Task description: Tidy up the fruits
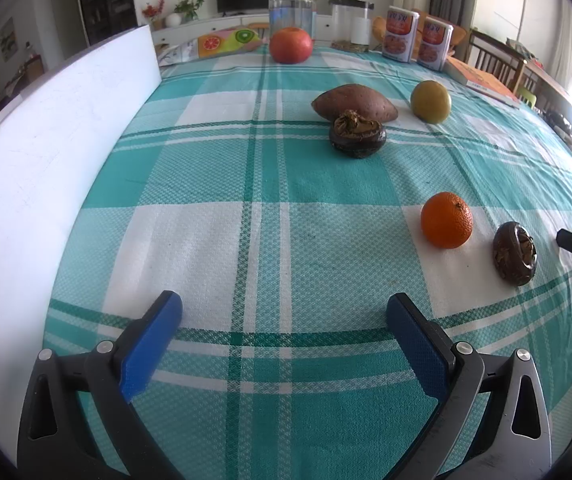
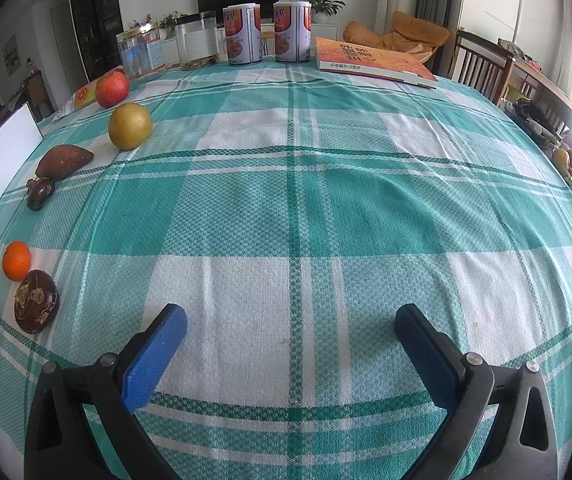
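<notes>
Here: left gripper (image 1: 284, 312) wide, right gripper (image 2: 291, 322) wide; 2 cans (image 2: 242, 34), labels unreadable.

Each hand-held gripper (image 1: 284, 312) (image 2: 290, 322) — black angled arms, silver round screws — carries flat blue finger pads (image 1: 148, 344).

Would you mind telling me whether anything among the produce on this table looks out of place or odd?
Yes: a sweet potato lies among the fruit, touching a dark brown fruit; it is a vegetable. A second dark fruit beside the orange is tipped on its side. Nothing looks spilled.
</notes>
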### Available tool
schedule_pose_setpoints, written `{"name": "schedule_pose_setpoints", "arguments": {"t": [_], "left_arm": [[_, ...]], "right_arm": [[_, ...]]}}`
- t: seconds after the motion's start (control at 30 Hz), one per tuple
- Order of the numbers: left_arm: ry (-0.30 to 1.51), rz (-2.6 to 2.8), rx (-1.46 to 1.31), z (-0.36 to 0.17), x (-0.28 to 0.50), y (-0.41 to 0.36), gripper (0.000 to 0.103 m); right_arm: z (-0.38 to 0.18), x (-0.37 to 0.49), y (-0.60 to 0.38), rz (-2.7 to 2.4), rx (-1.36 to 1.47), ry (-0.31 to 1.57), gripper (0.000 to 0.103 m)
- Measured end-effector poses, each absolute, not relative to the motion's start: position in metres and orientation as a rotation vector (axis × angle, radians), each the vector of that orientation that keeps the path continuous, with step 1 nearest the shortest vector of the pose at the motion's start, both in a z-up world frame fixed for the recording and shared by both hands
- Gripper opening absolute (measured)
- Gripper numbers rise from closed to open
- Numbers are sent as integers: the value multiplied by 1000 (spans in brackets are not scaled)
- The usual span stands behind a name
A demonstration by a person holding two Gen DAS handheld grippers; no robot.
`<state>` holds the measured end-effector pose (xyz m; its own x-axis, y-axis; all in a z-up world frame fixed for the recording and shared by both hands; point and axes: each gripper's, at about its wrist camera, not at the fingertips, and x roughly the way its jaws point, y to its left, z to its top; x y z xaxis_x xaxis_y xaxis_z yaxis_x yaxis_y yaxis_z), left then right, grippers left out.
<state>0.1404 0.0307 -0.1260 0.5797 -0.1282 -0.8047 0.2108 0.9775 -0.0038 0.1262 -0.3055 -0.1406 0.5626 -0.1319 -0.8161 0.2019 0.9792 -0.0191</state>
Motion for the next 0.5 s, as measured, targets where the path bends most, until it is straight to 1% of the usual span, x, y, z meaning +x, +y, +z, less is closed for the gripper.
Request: {"name": "schedule_pose_setpoints", "arguments": {"t": [0.27,0.33,0.4,0.5], "left_arm": [[931,-198,93,-126,140,31,102],[936,-171,93,-123,136,34,100],[919,-200,79,-107,128,39,100],[794,-218,111,-60,118,47,100]], "right_arm": [[-141,126,-305,-197,80,953,103],[-141,126,-305,-197,79,953,103],[-141,126,-305,-197,80,953,103],[-141,126,-305,-197,80,953,103]]}}
